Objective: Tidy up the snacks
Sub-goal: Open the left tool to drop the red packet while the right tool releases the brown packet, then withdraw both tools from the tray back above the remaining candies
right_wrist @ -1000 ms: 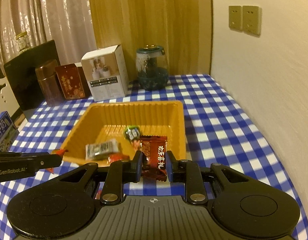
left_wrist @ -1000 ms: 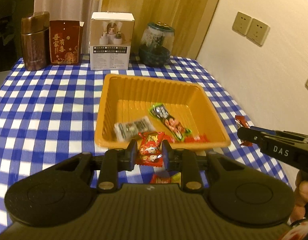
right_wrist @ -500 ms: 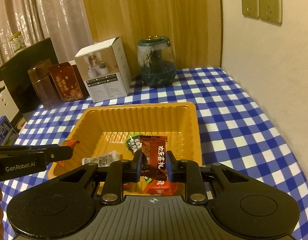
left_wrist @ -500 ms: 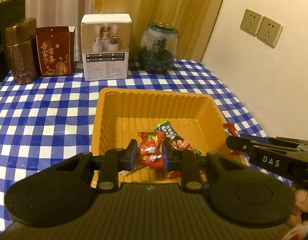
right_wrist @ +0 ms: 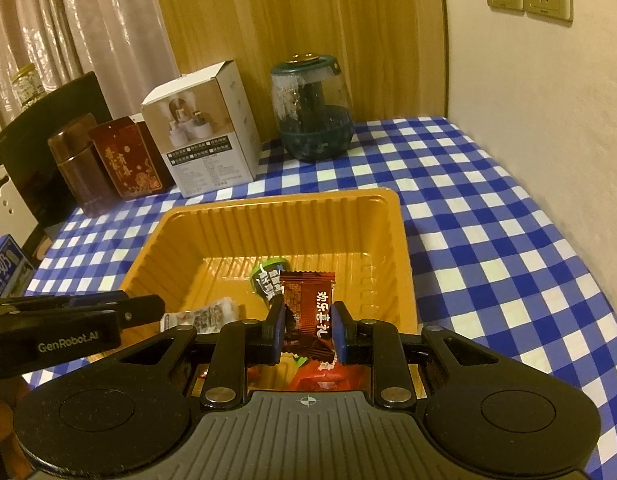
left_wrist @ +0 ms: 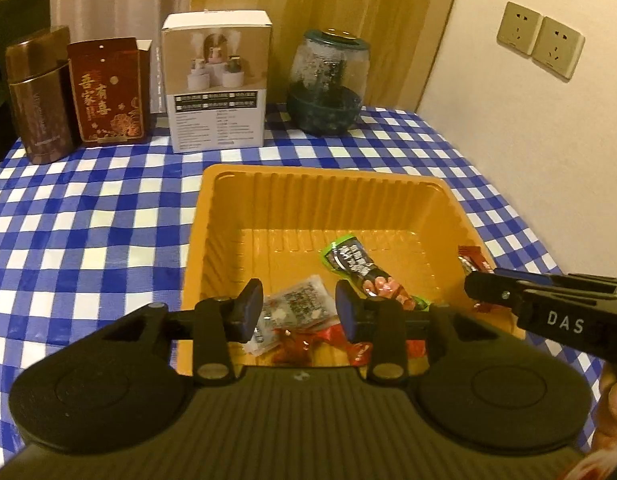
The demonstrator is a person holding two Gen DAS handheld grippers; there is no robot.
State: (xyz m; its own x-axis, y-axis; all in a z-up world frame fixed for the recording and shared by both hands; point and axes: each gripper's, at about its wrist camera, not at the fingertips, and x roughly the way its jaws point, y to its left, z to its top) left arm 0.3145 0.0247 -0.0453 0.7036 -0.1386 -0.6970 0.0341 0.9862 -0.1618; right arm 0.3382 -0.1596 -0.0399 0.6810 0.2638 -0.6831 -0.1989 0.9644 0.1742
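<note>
While left gripper [left_wrist: 299, 308] opens empty over tray [left_wrist: 292, 184], right gripper [right_wrist: 307, 330] clamps brown snack [right_wrist: 308, 304]; white box [left_wrist: 216, 84] behind

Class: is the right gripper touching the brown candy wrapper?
Touching. In the right wrist view the right gripper has both pads pressed against the sides of the brown candy wrapper, holding it above the orange tray.

An orange ribbed tray [left_wrist: 236, 240] sits on the checked tabletop [left_wrist: 88, 220]. Inside lie a green-ended packet [left_wrist: 352, 264], a clear printed sachet [left_wrist: 300, 304] and red wrappers [left_wrist: 300, 344] (crumpled together at the near wall). A brown candy packet [right_wrist: 308, 308] stands upright above it, pinched.
</note>
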